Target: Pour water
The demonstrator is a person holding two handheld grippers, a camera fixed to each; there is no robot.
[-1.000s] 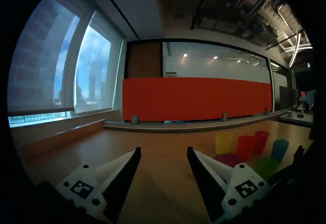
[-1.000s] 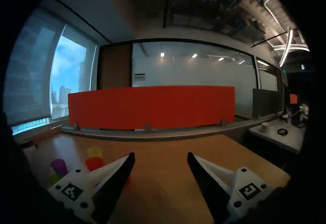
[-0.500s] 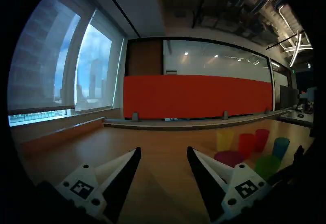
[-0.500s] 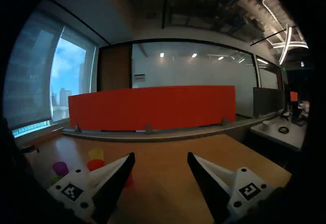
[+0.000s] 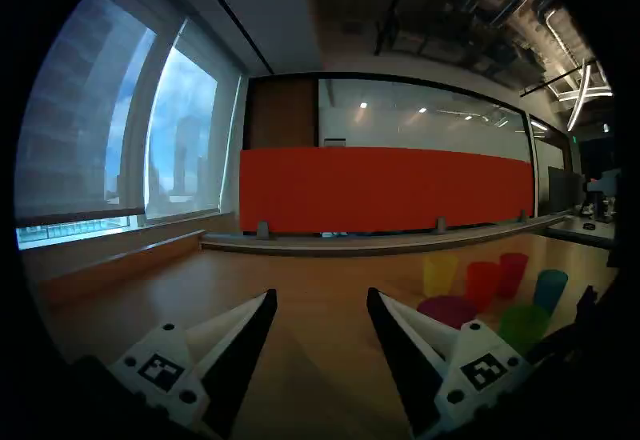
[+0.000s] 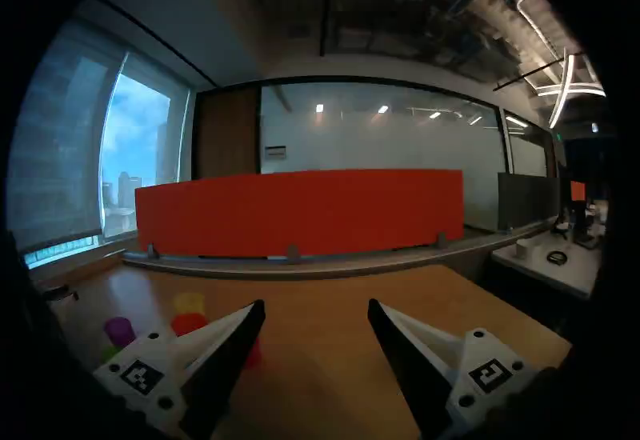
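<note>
over the wooden table, on your side of the orange partition, your left gripper hovers with its jaws spread wide and nothing between them. in the left gripper view the cups stand close together below the partition's right end, all upright: a yellow cup, a purple cup nearer to you, an orange cup, a red cup, a green cup and a teal cup. you cannot tell whether any of them holds water. your right gripper faces the partition's middle, its jaws just as wide apart and holding nothing. in the right gripper view the yellow and purple cups show below the partition's left end, partly hidden behind that gripper's left finger.
</note>
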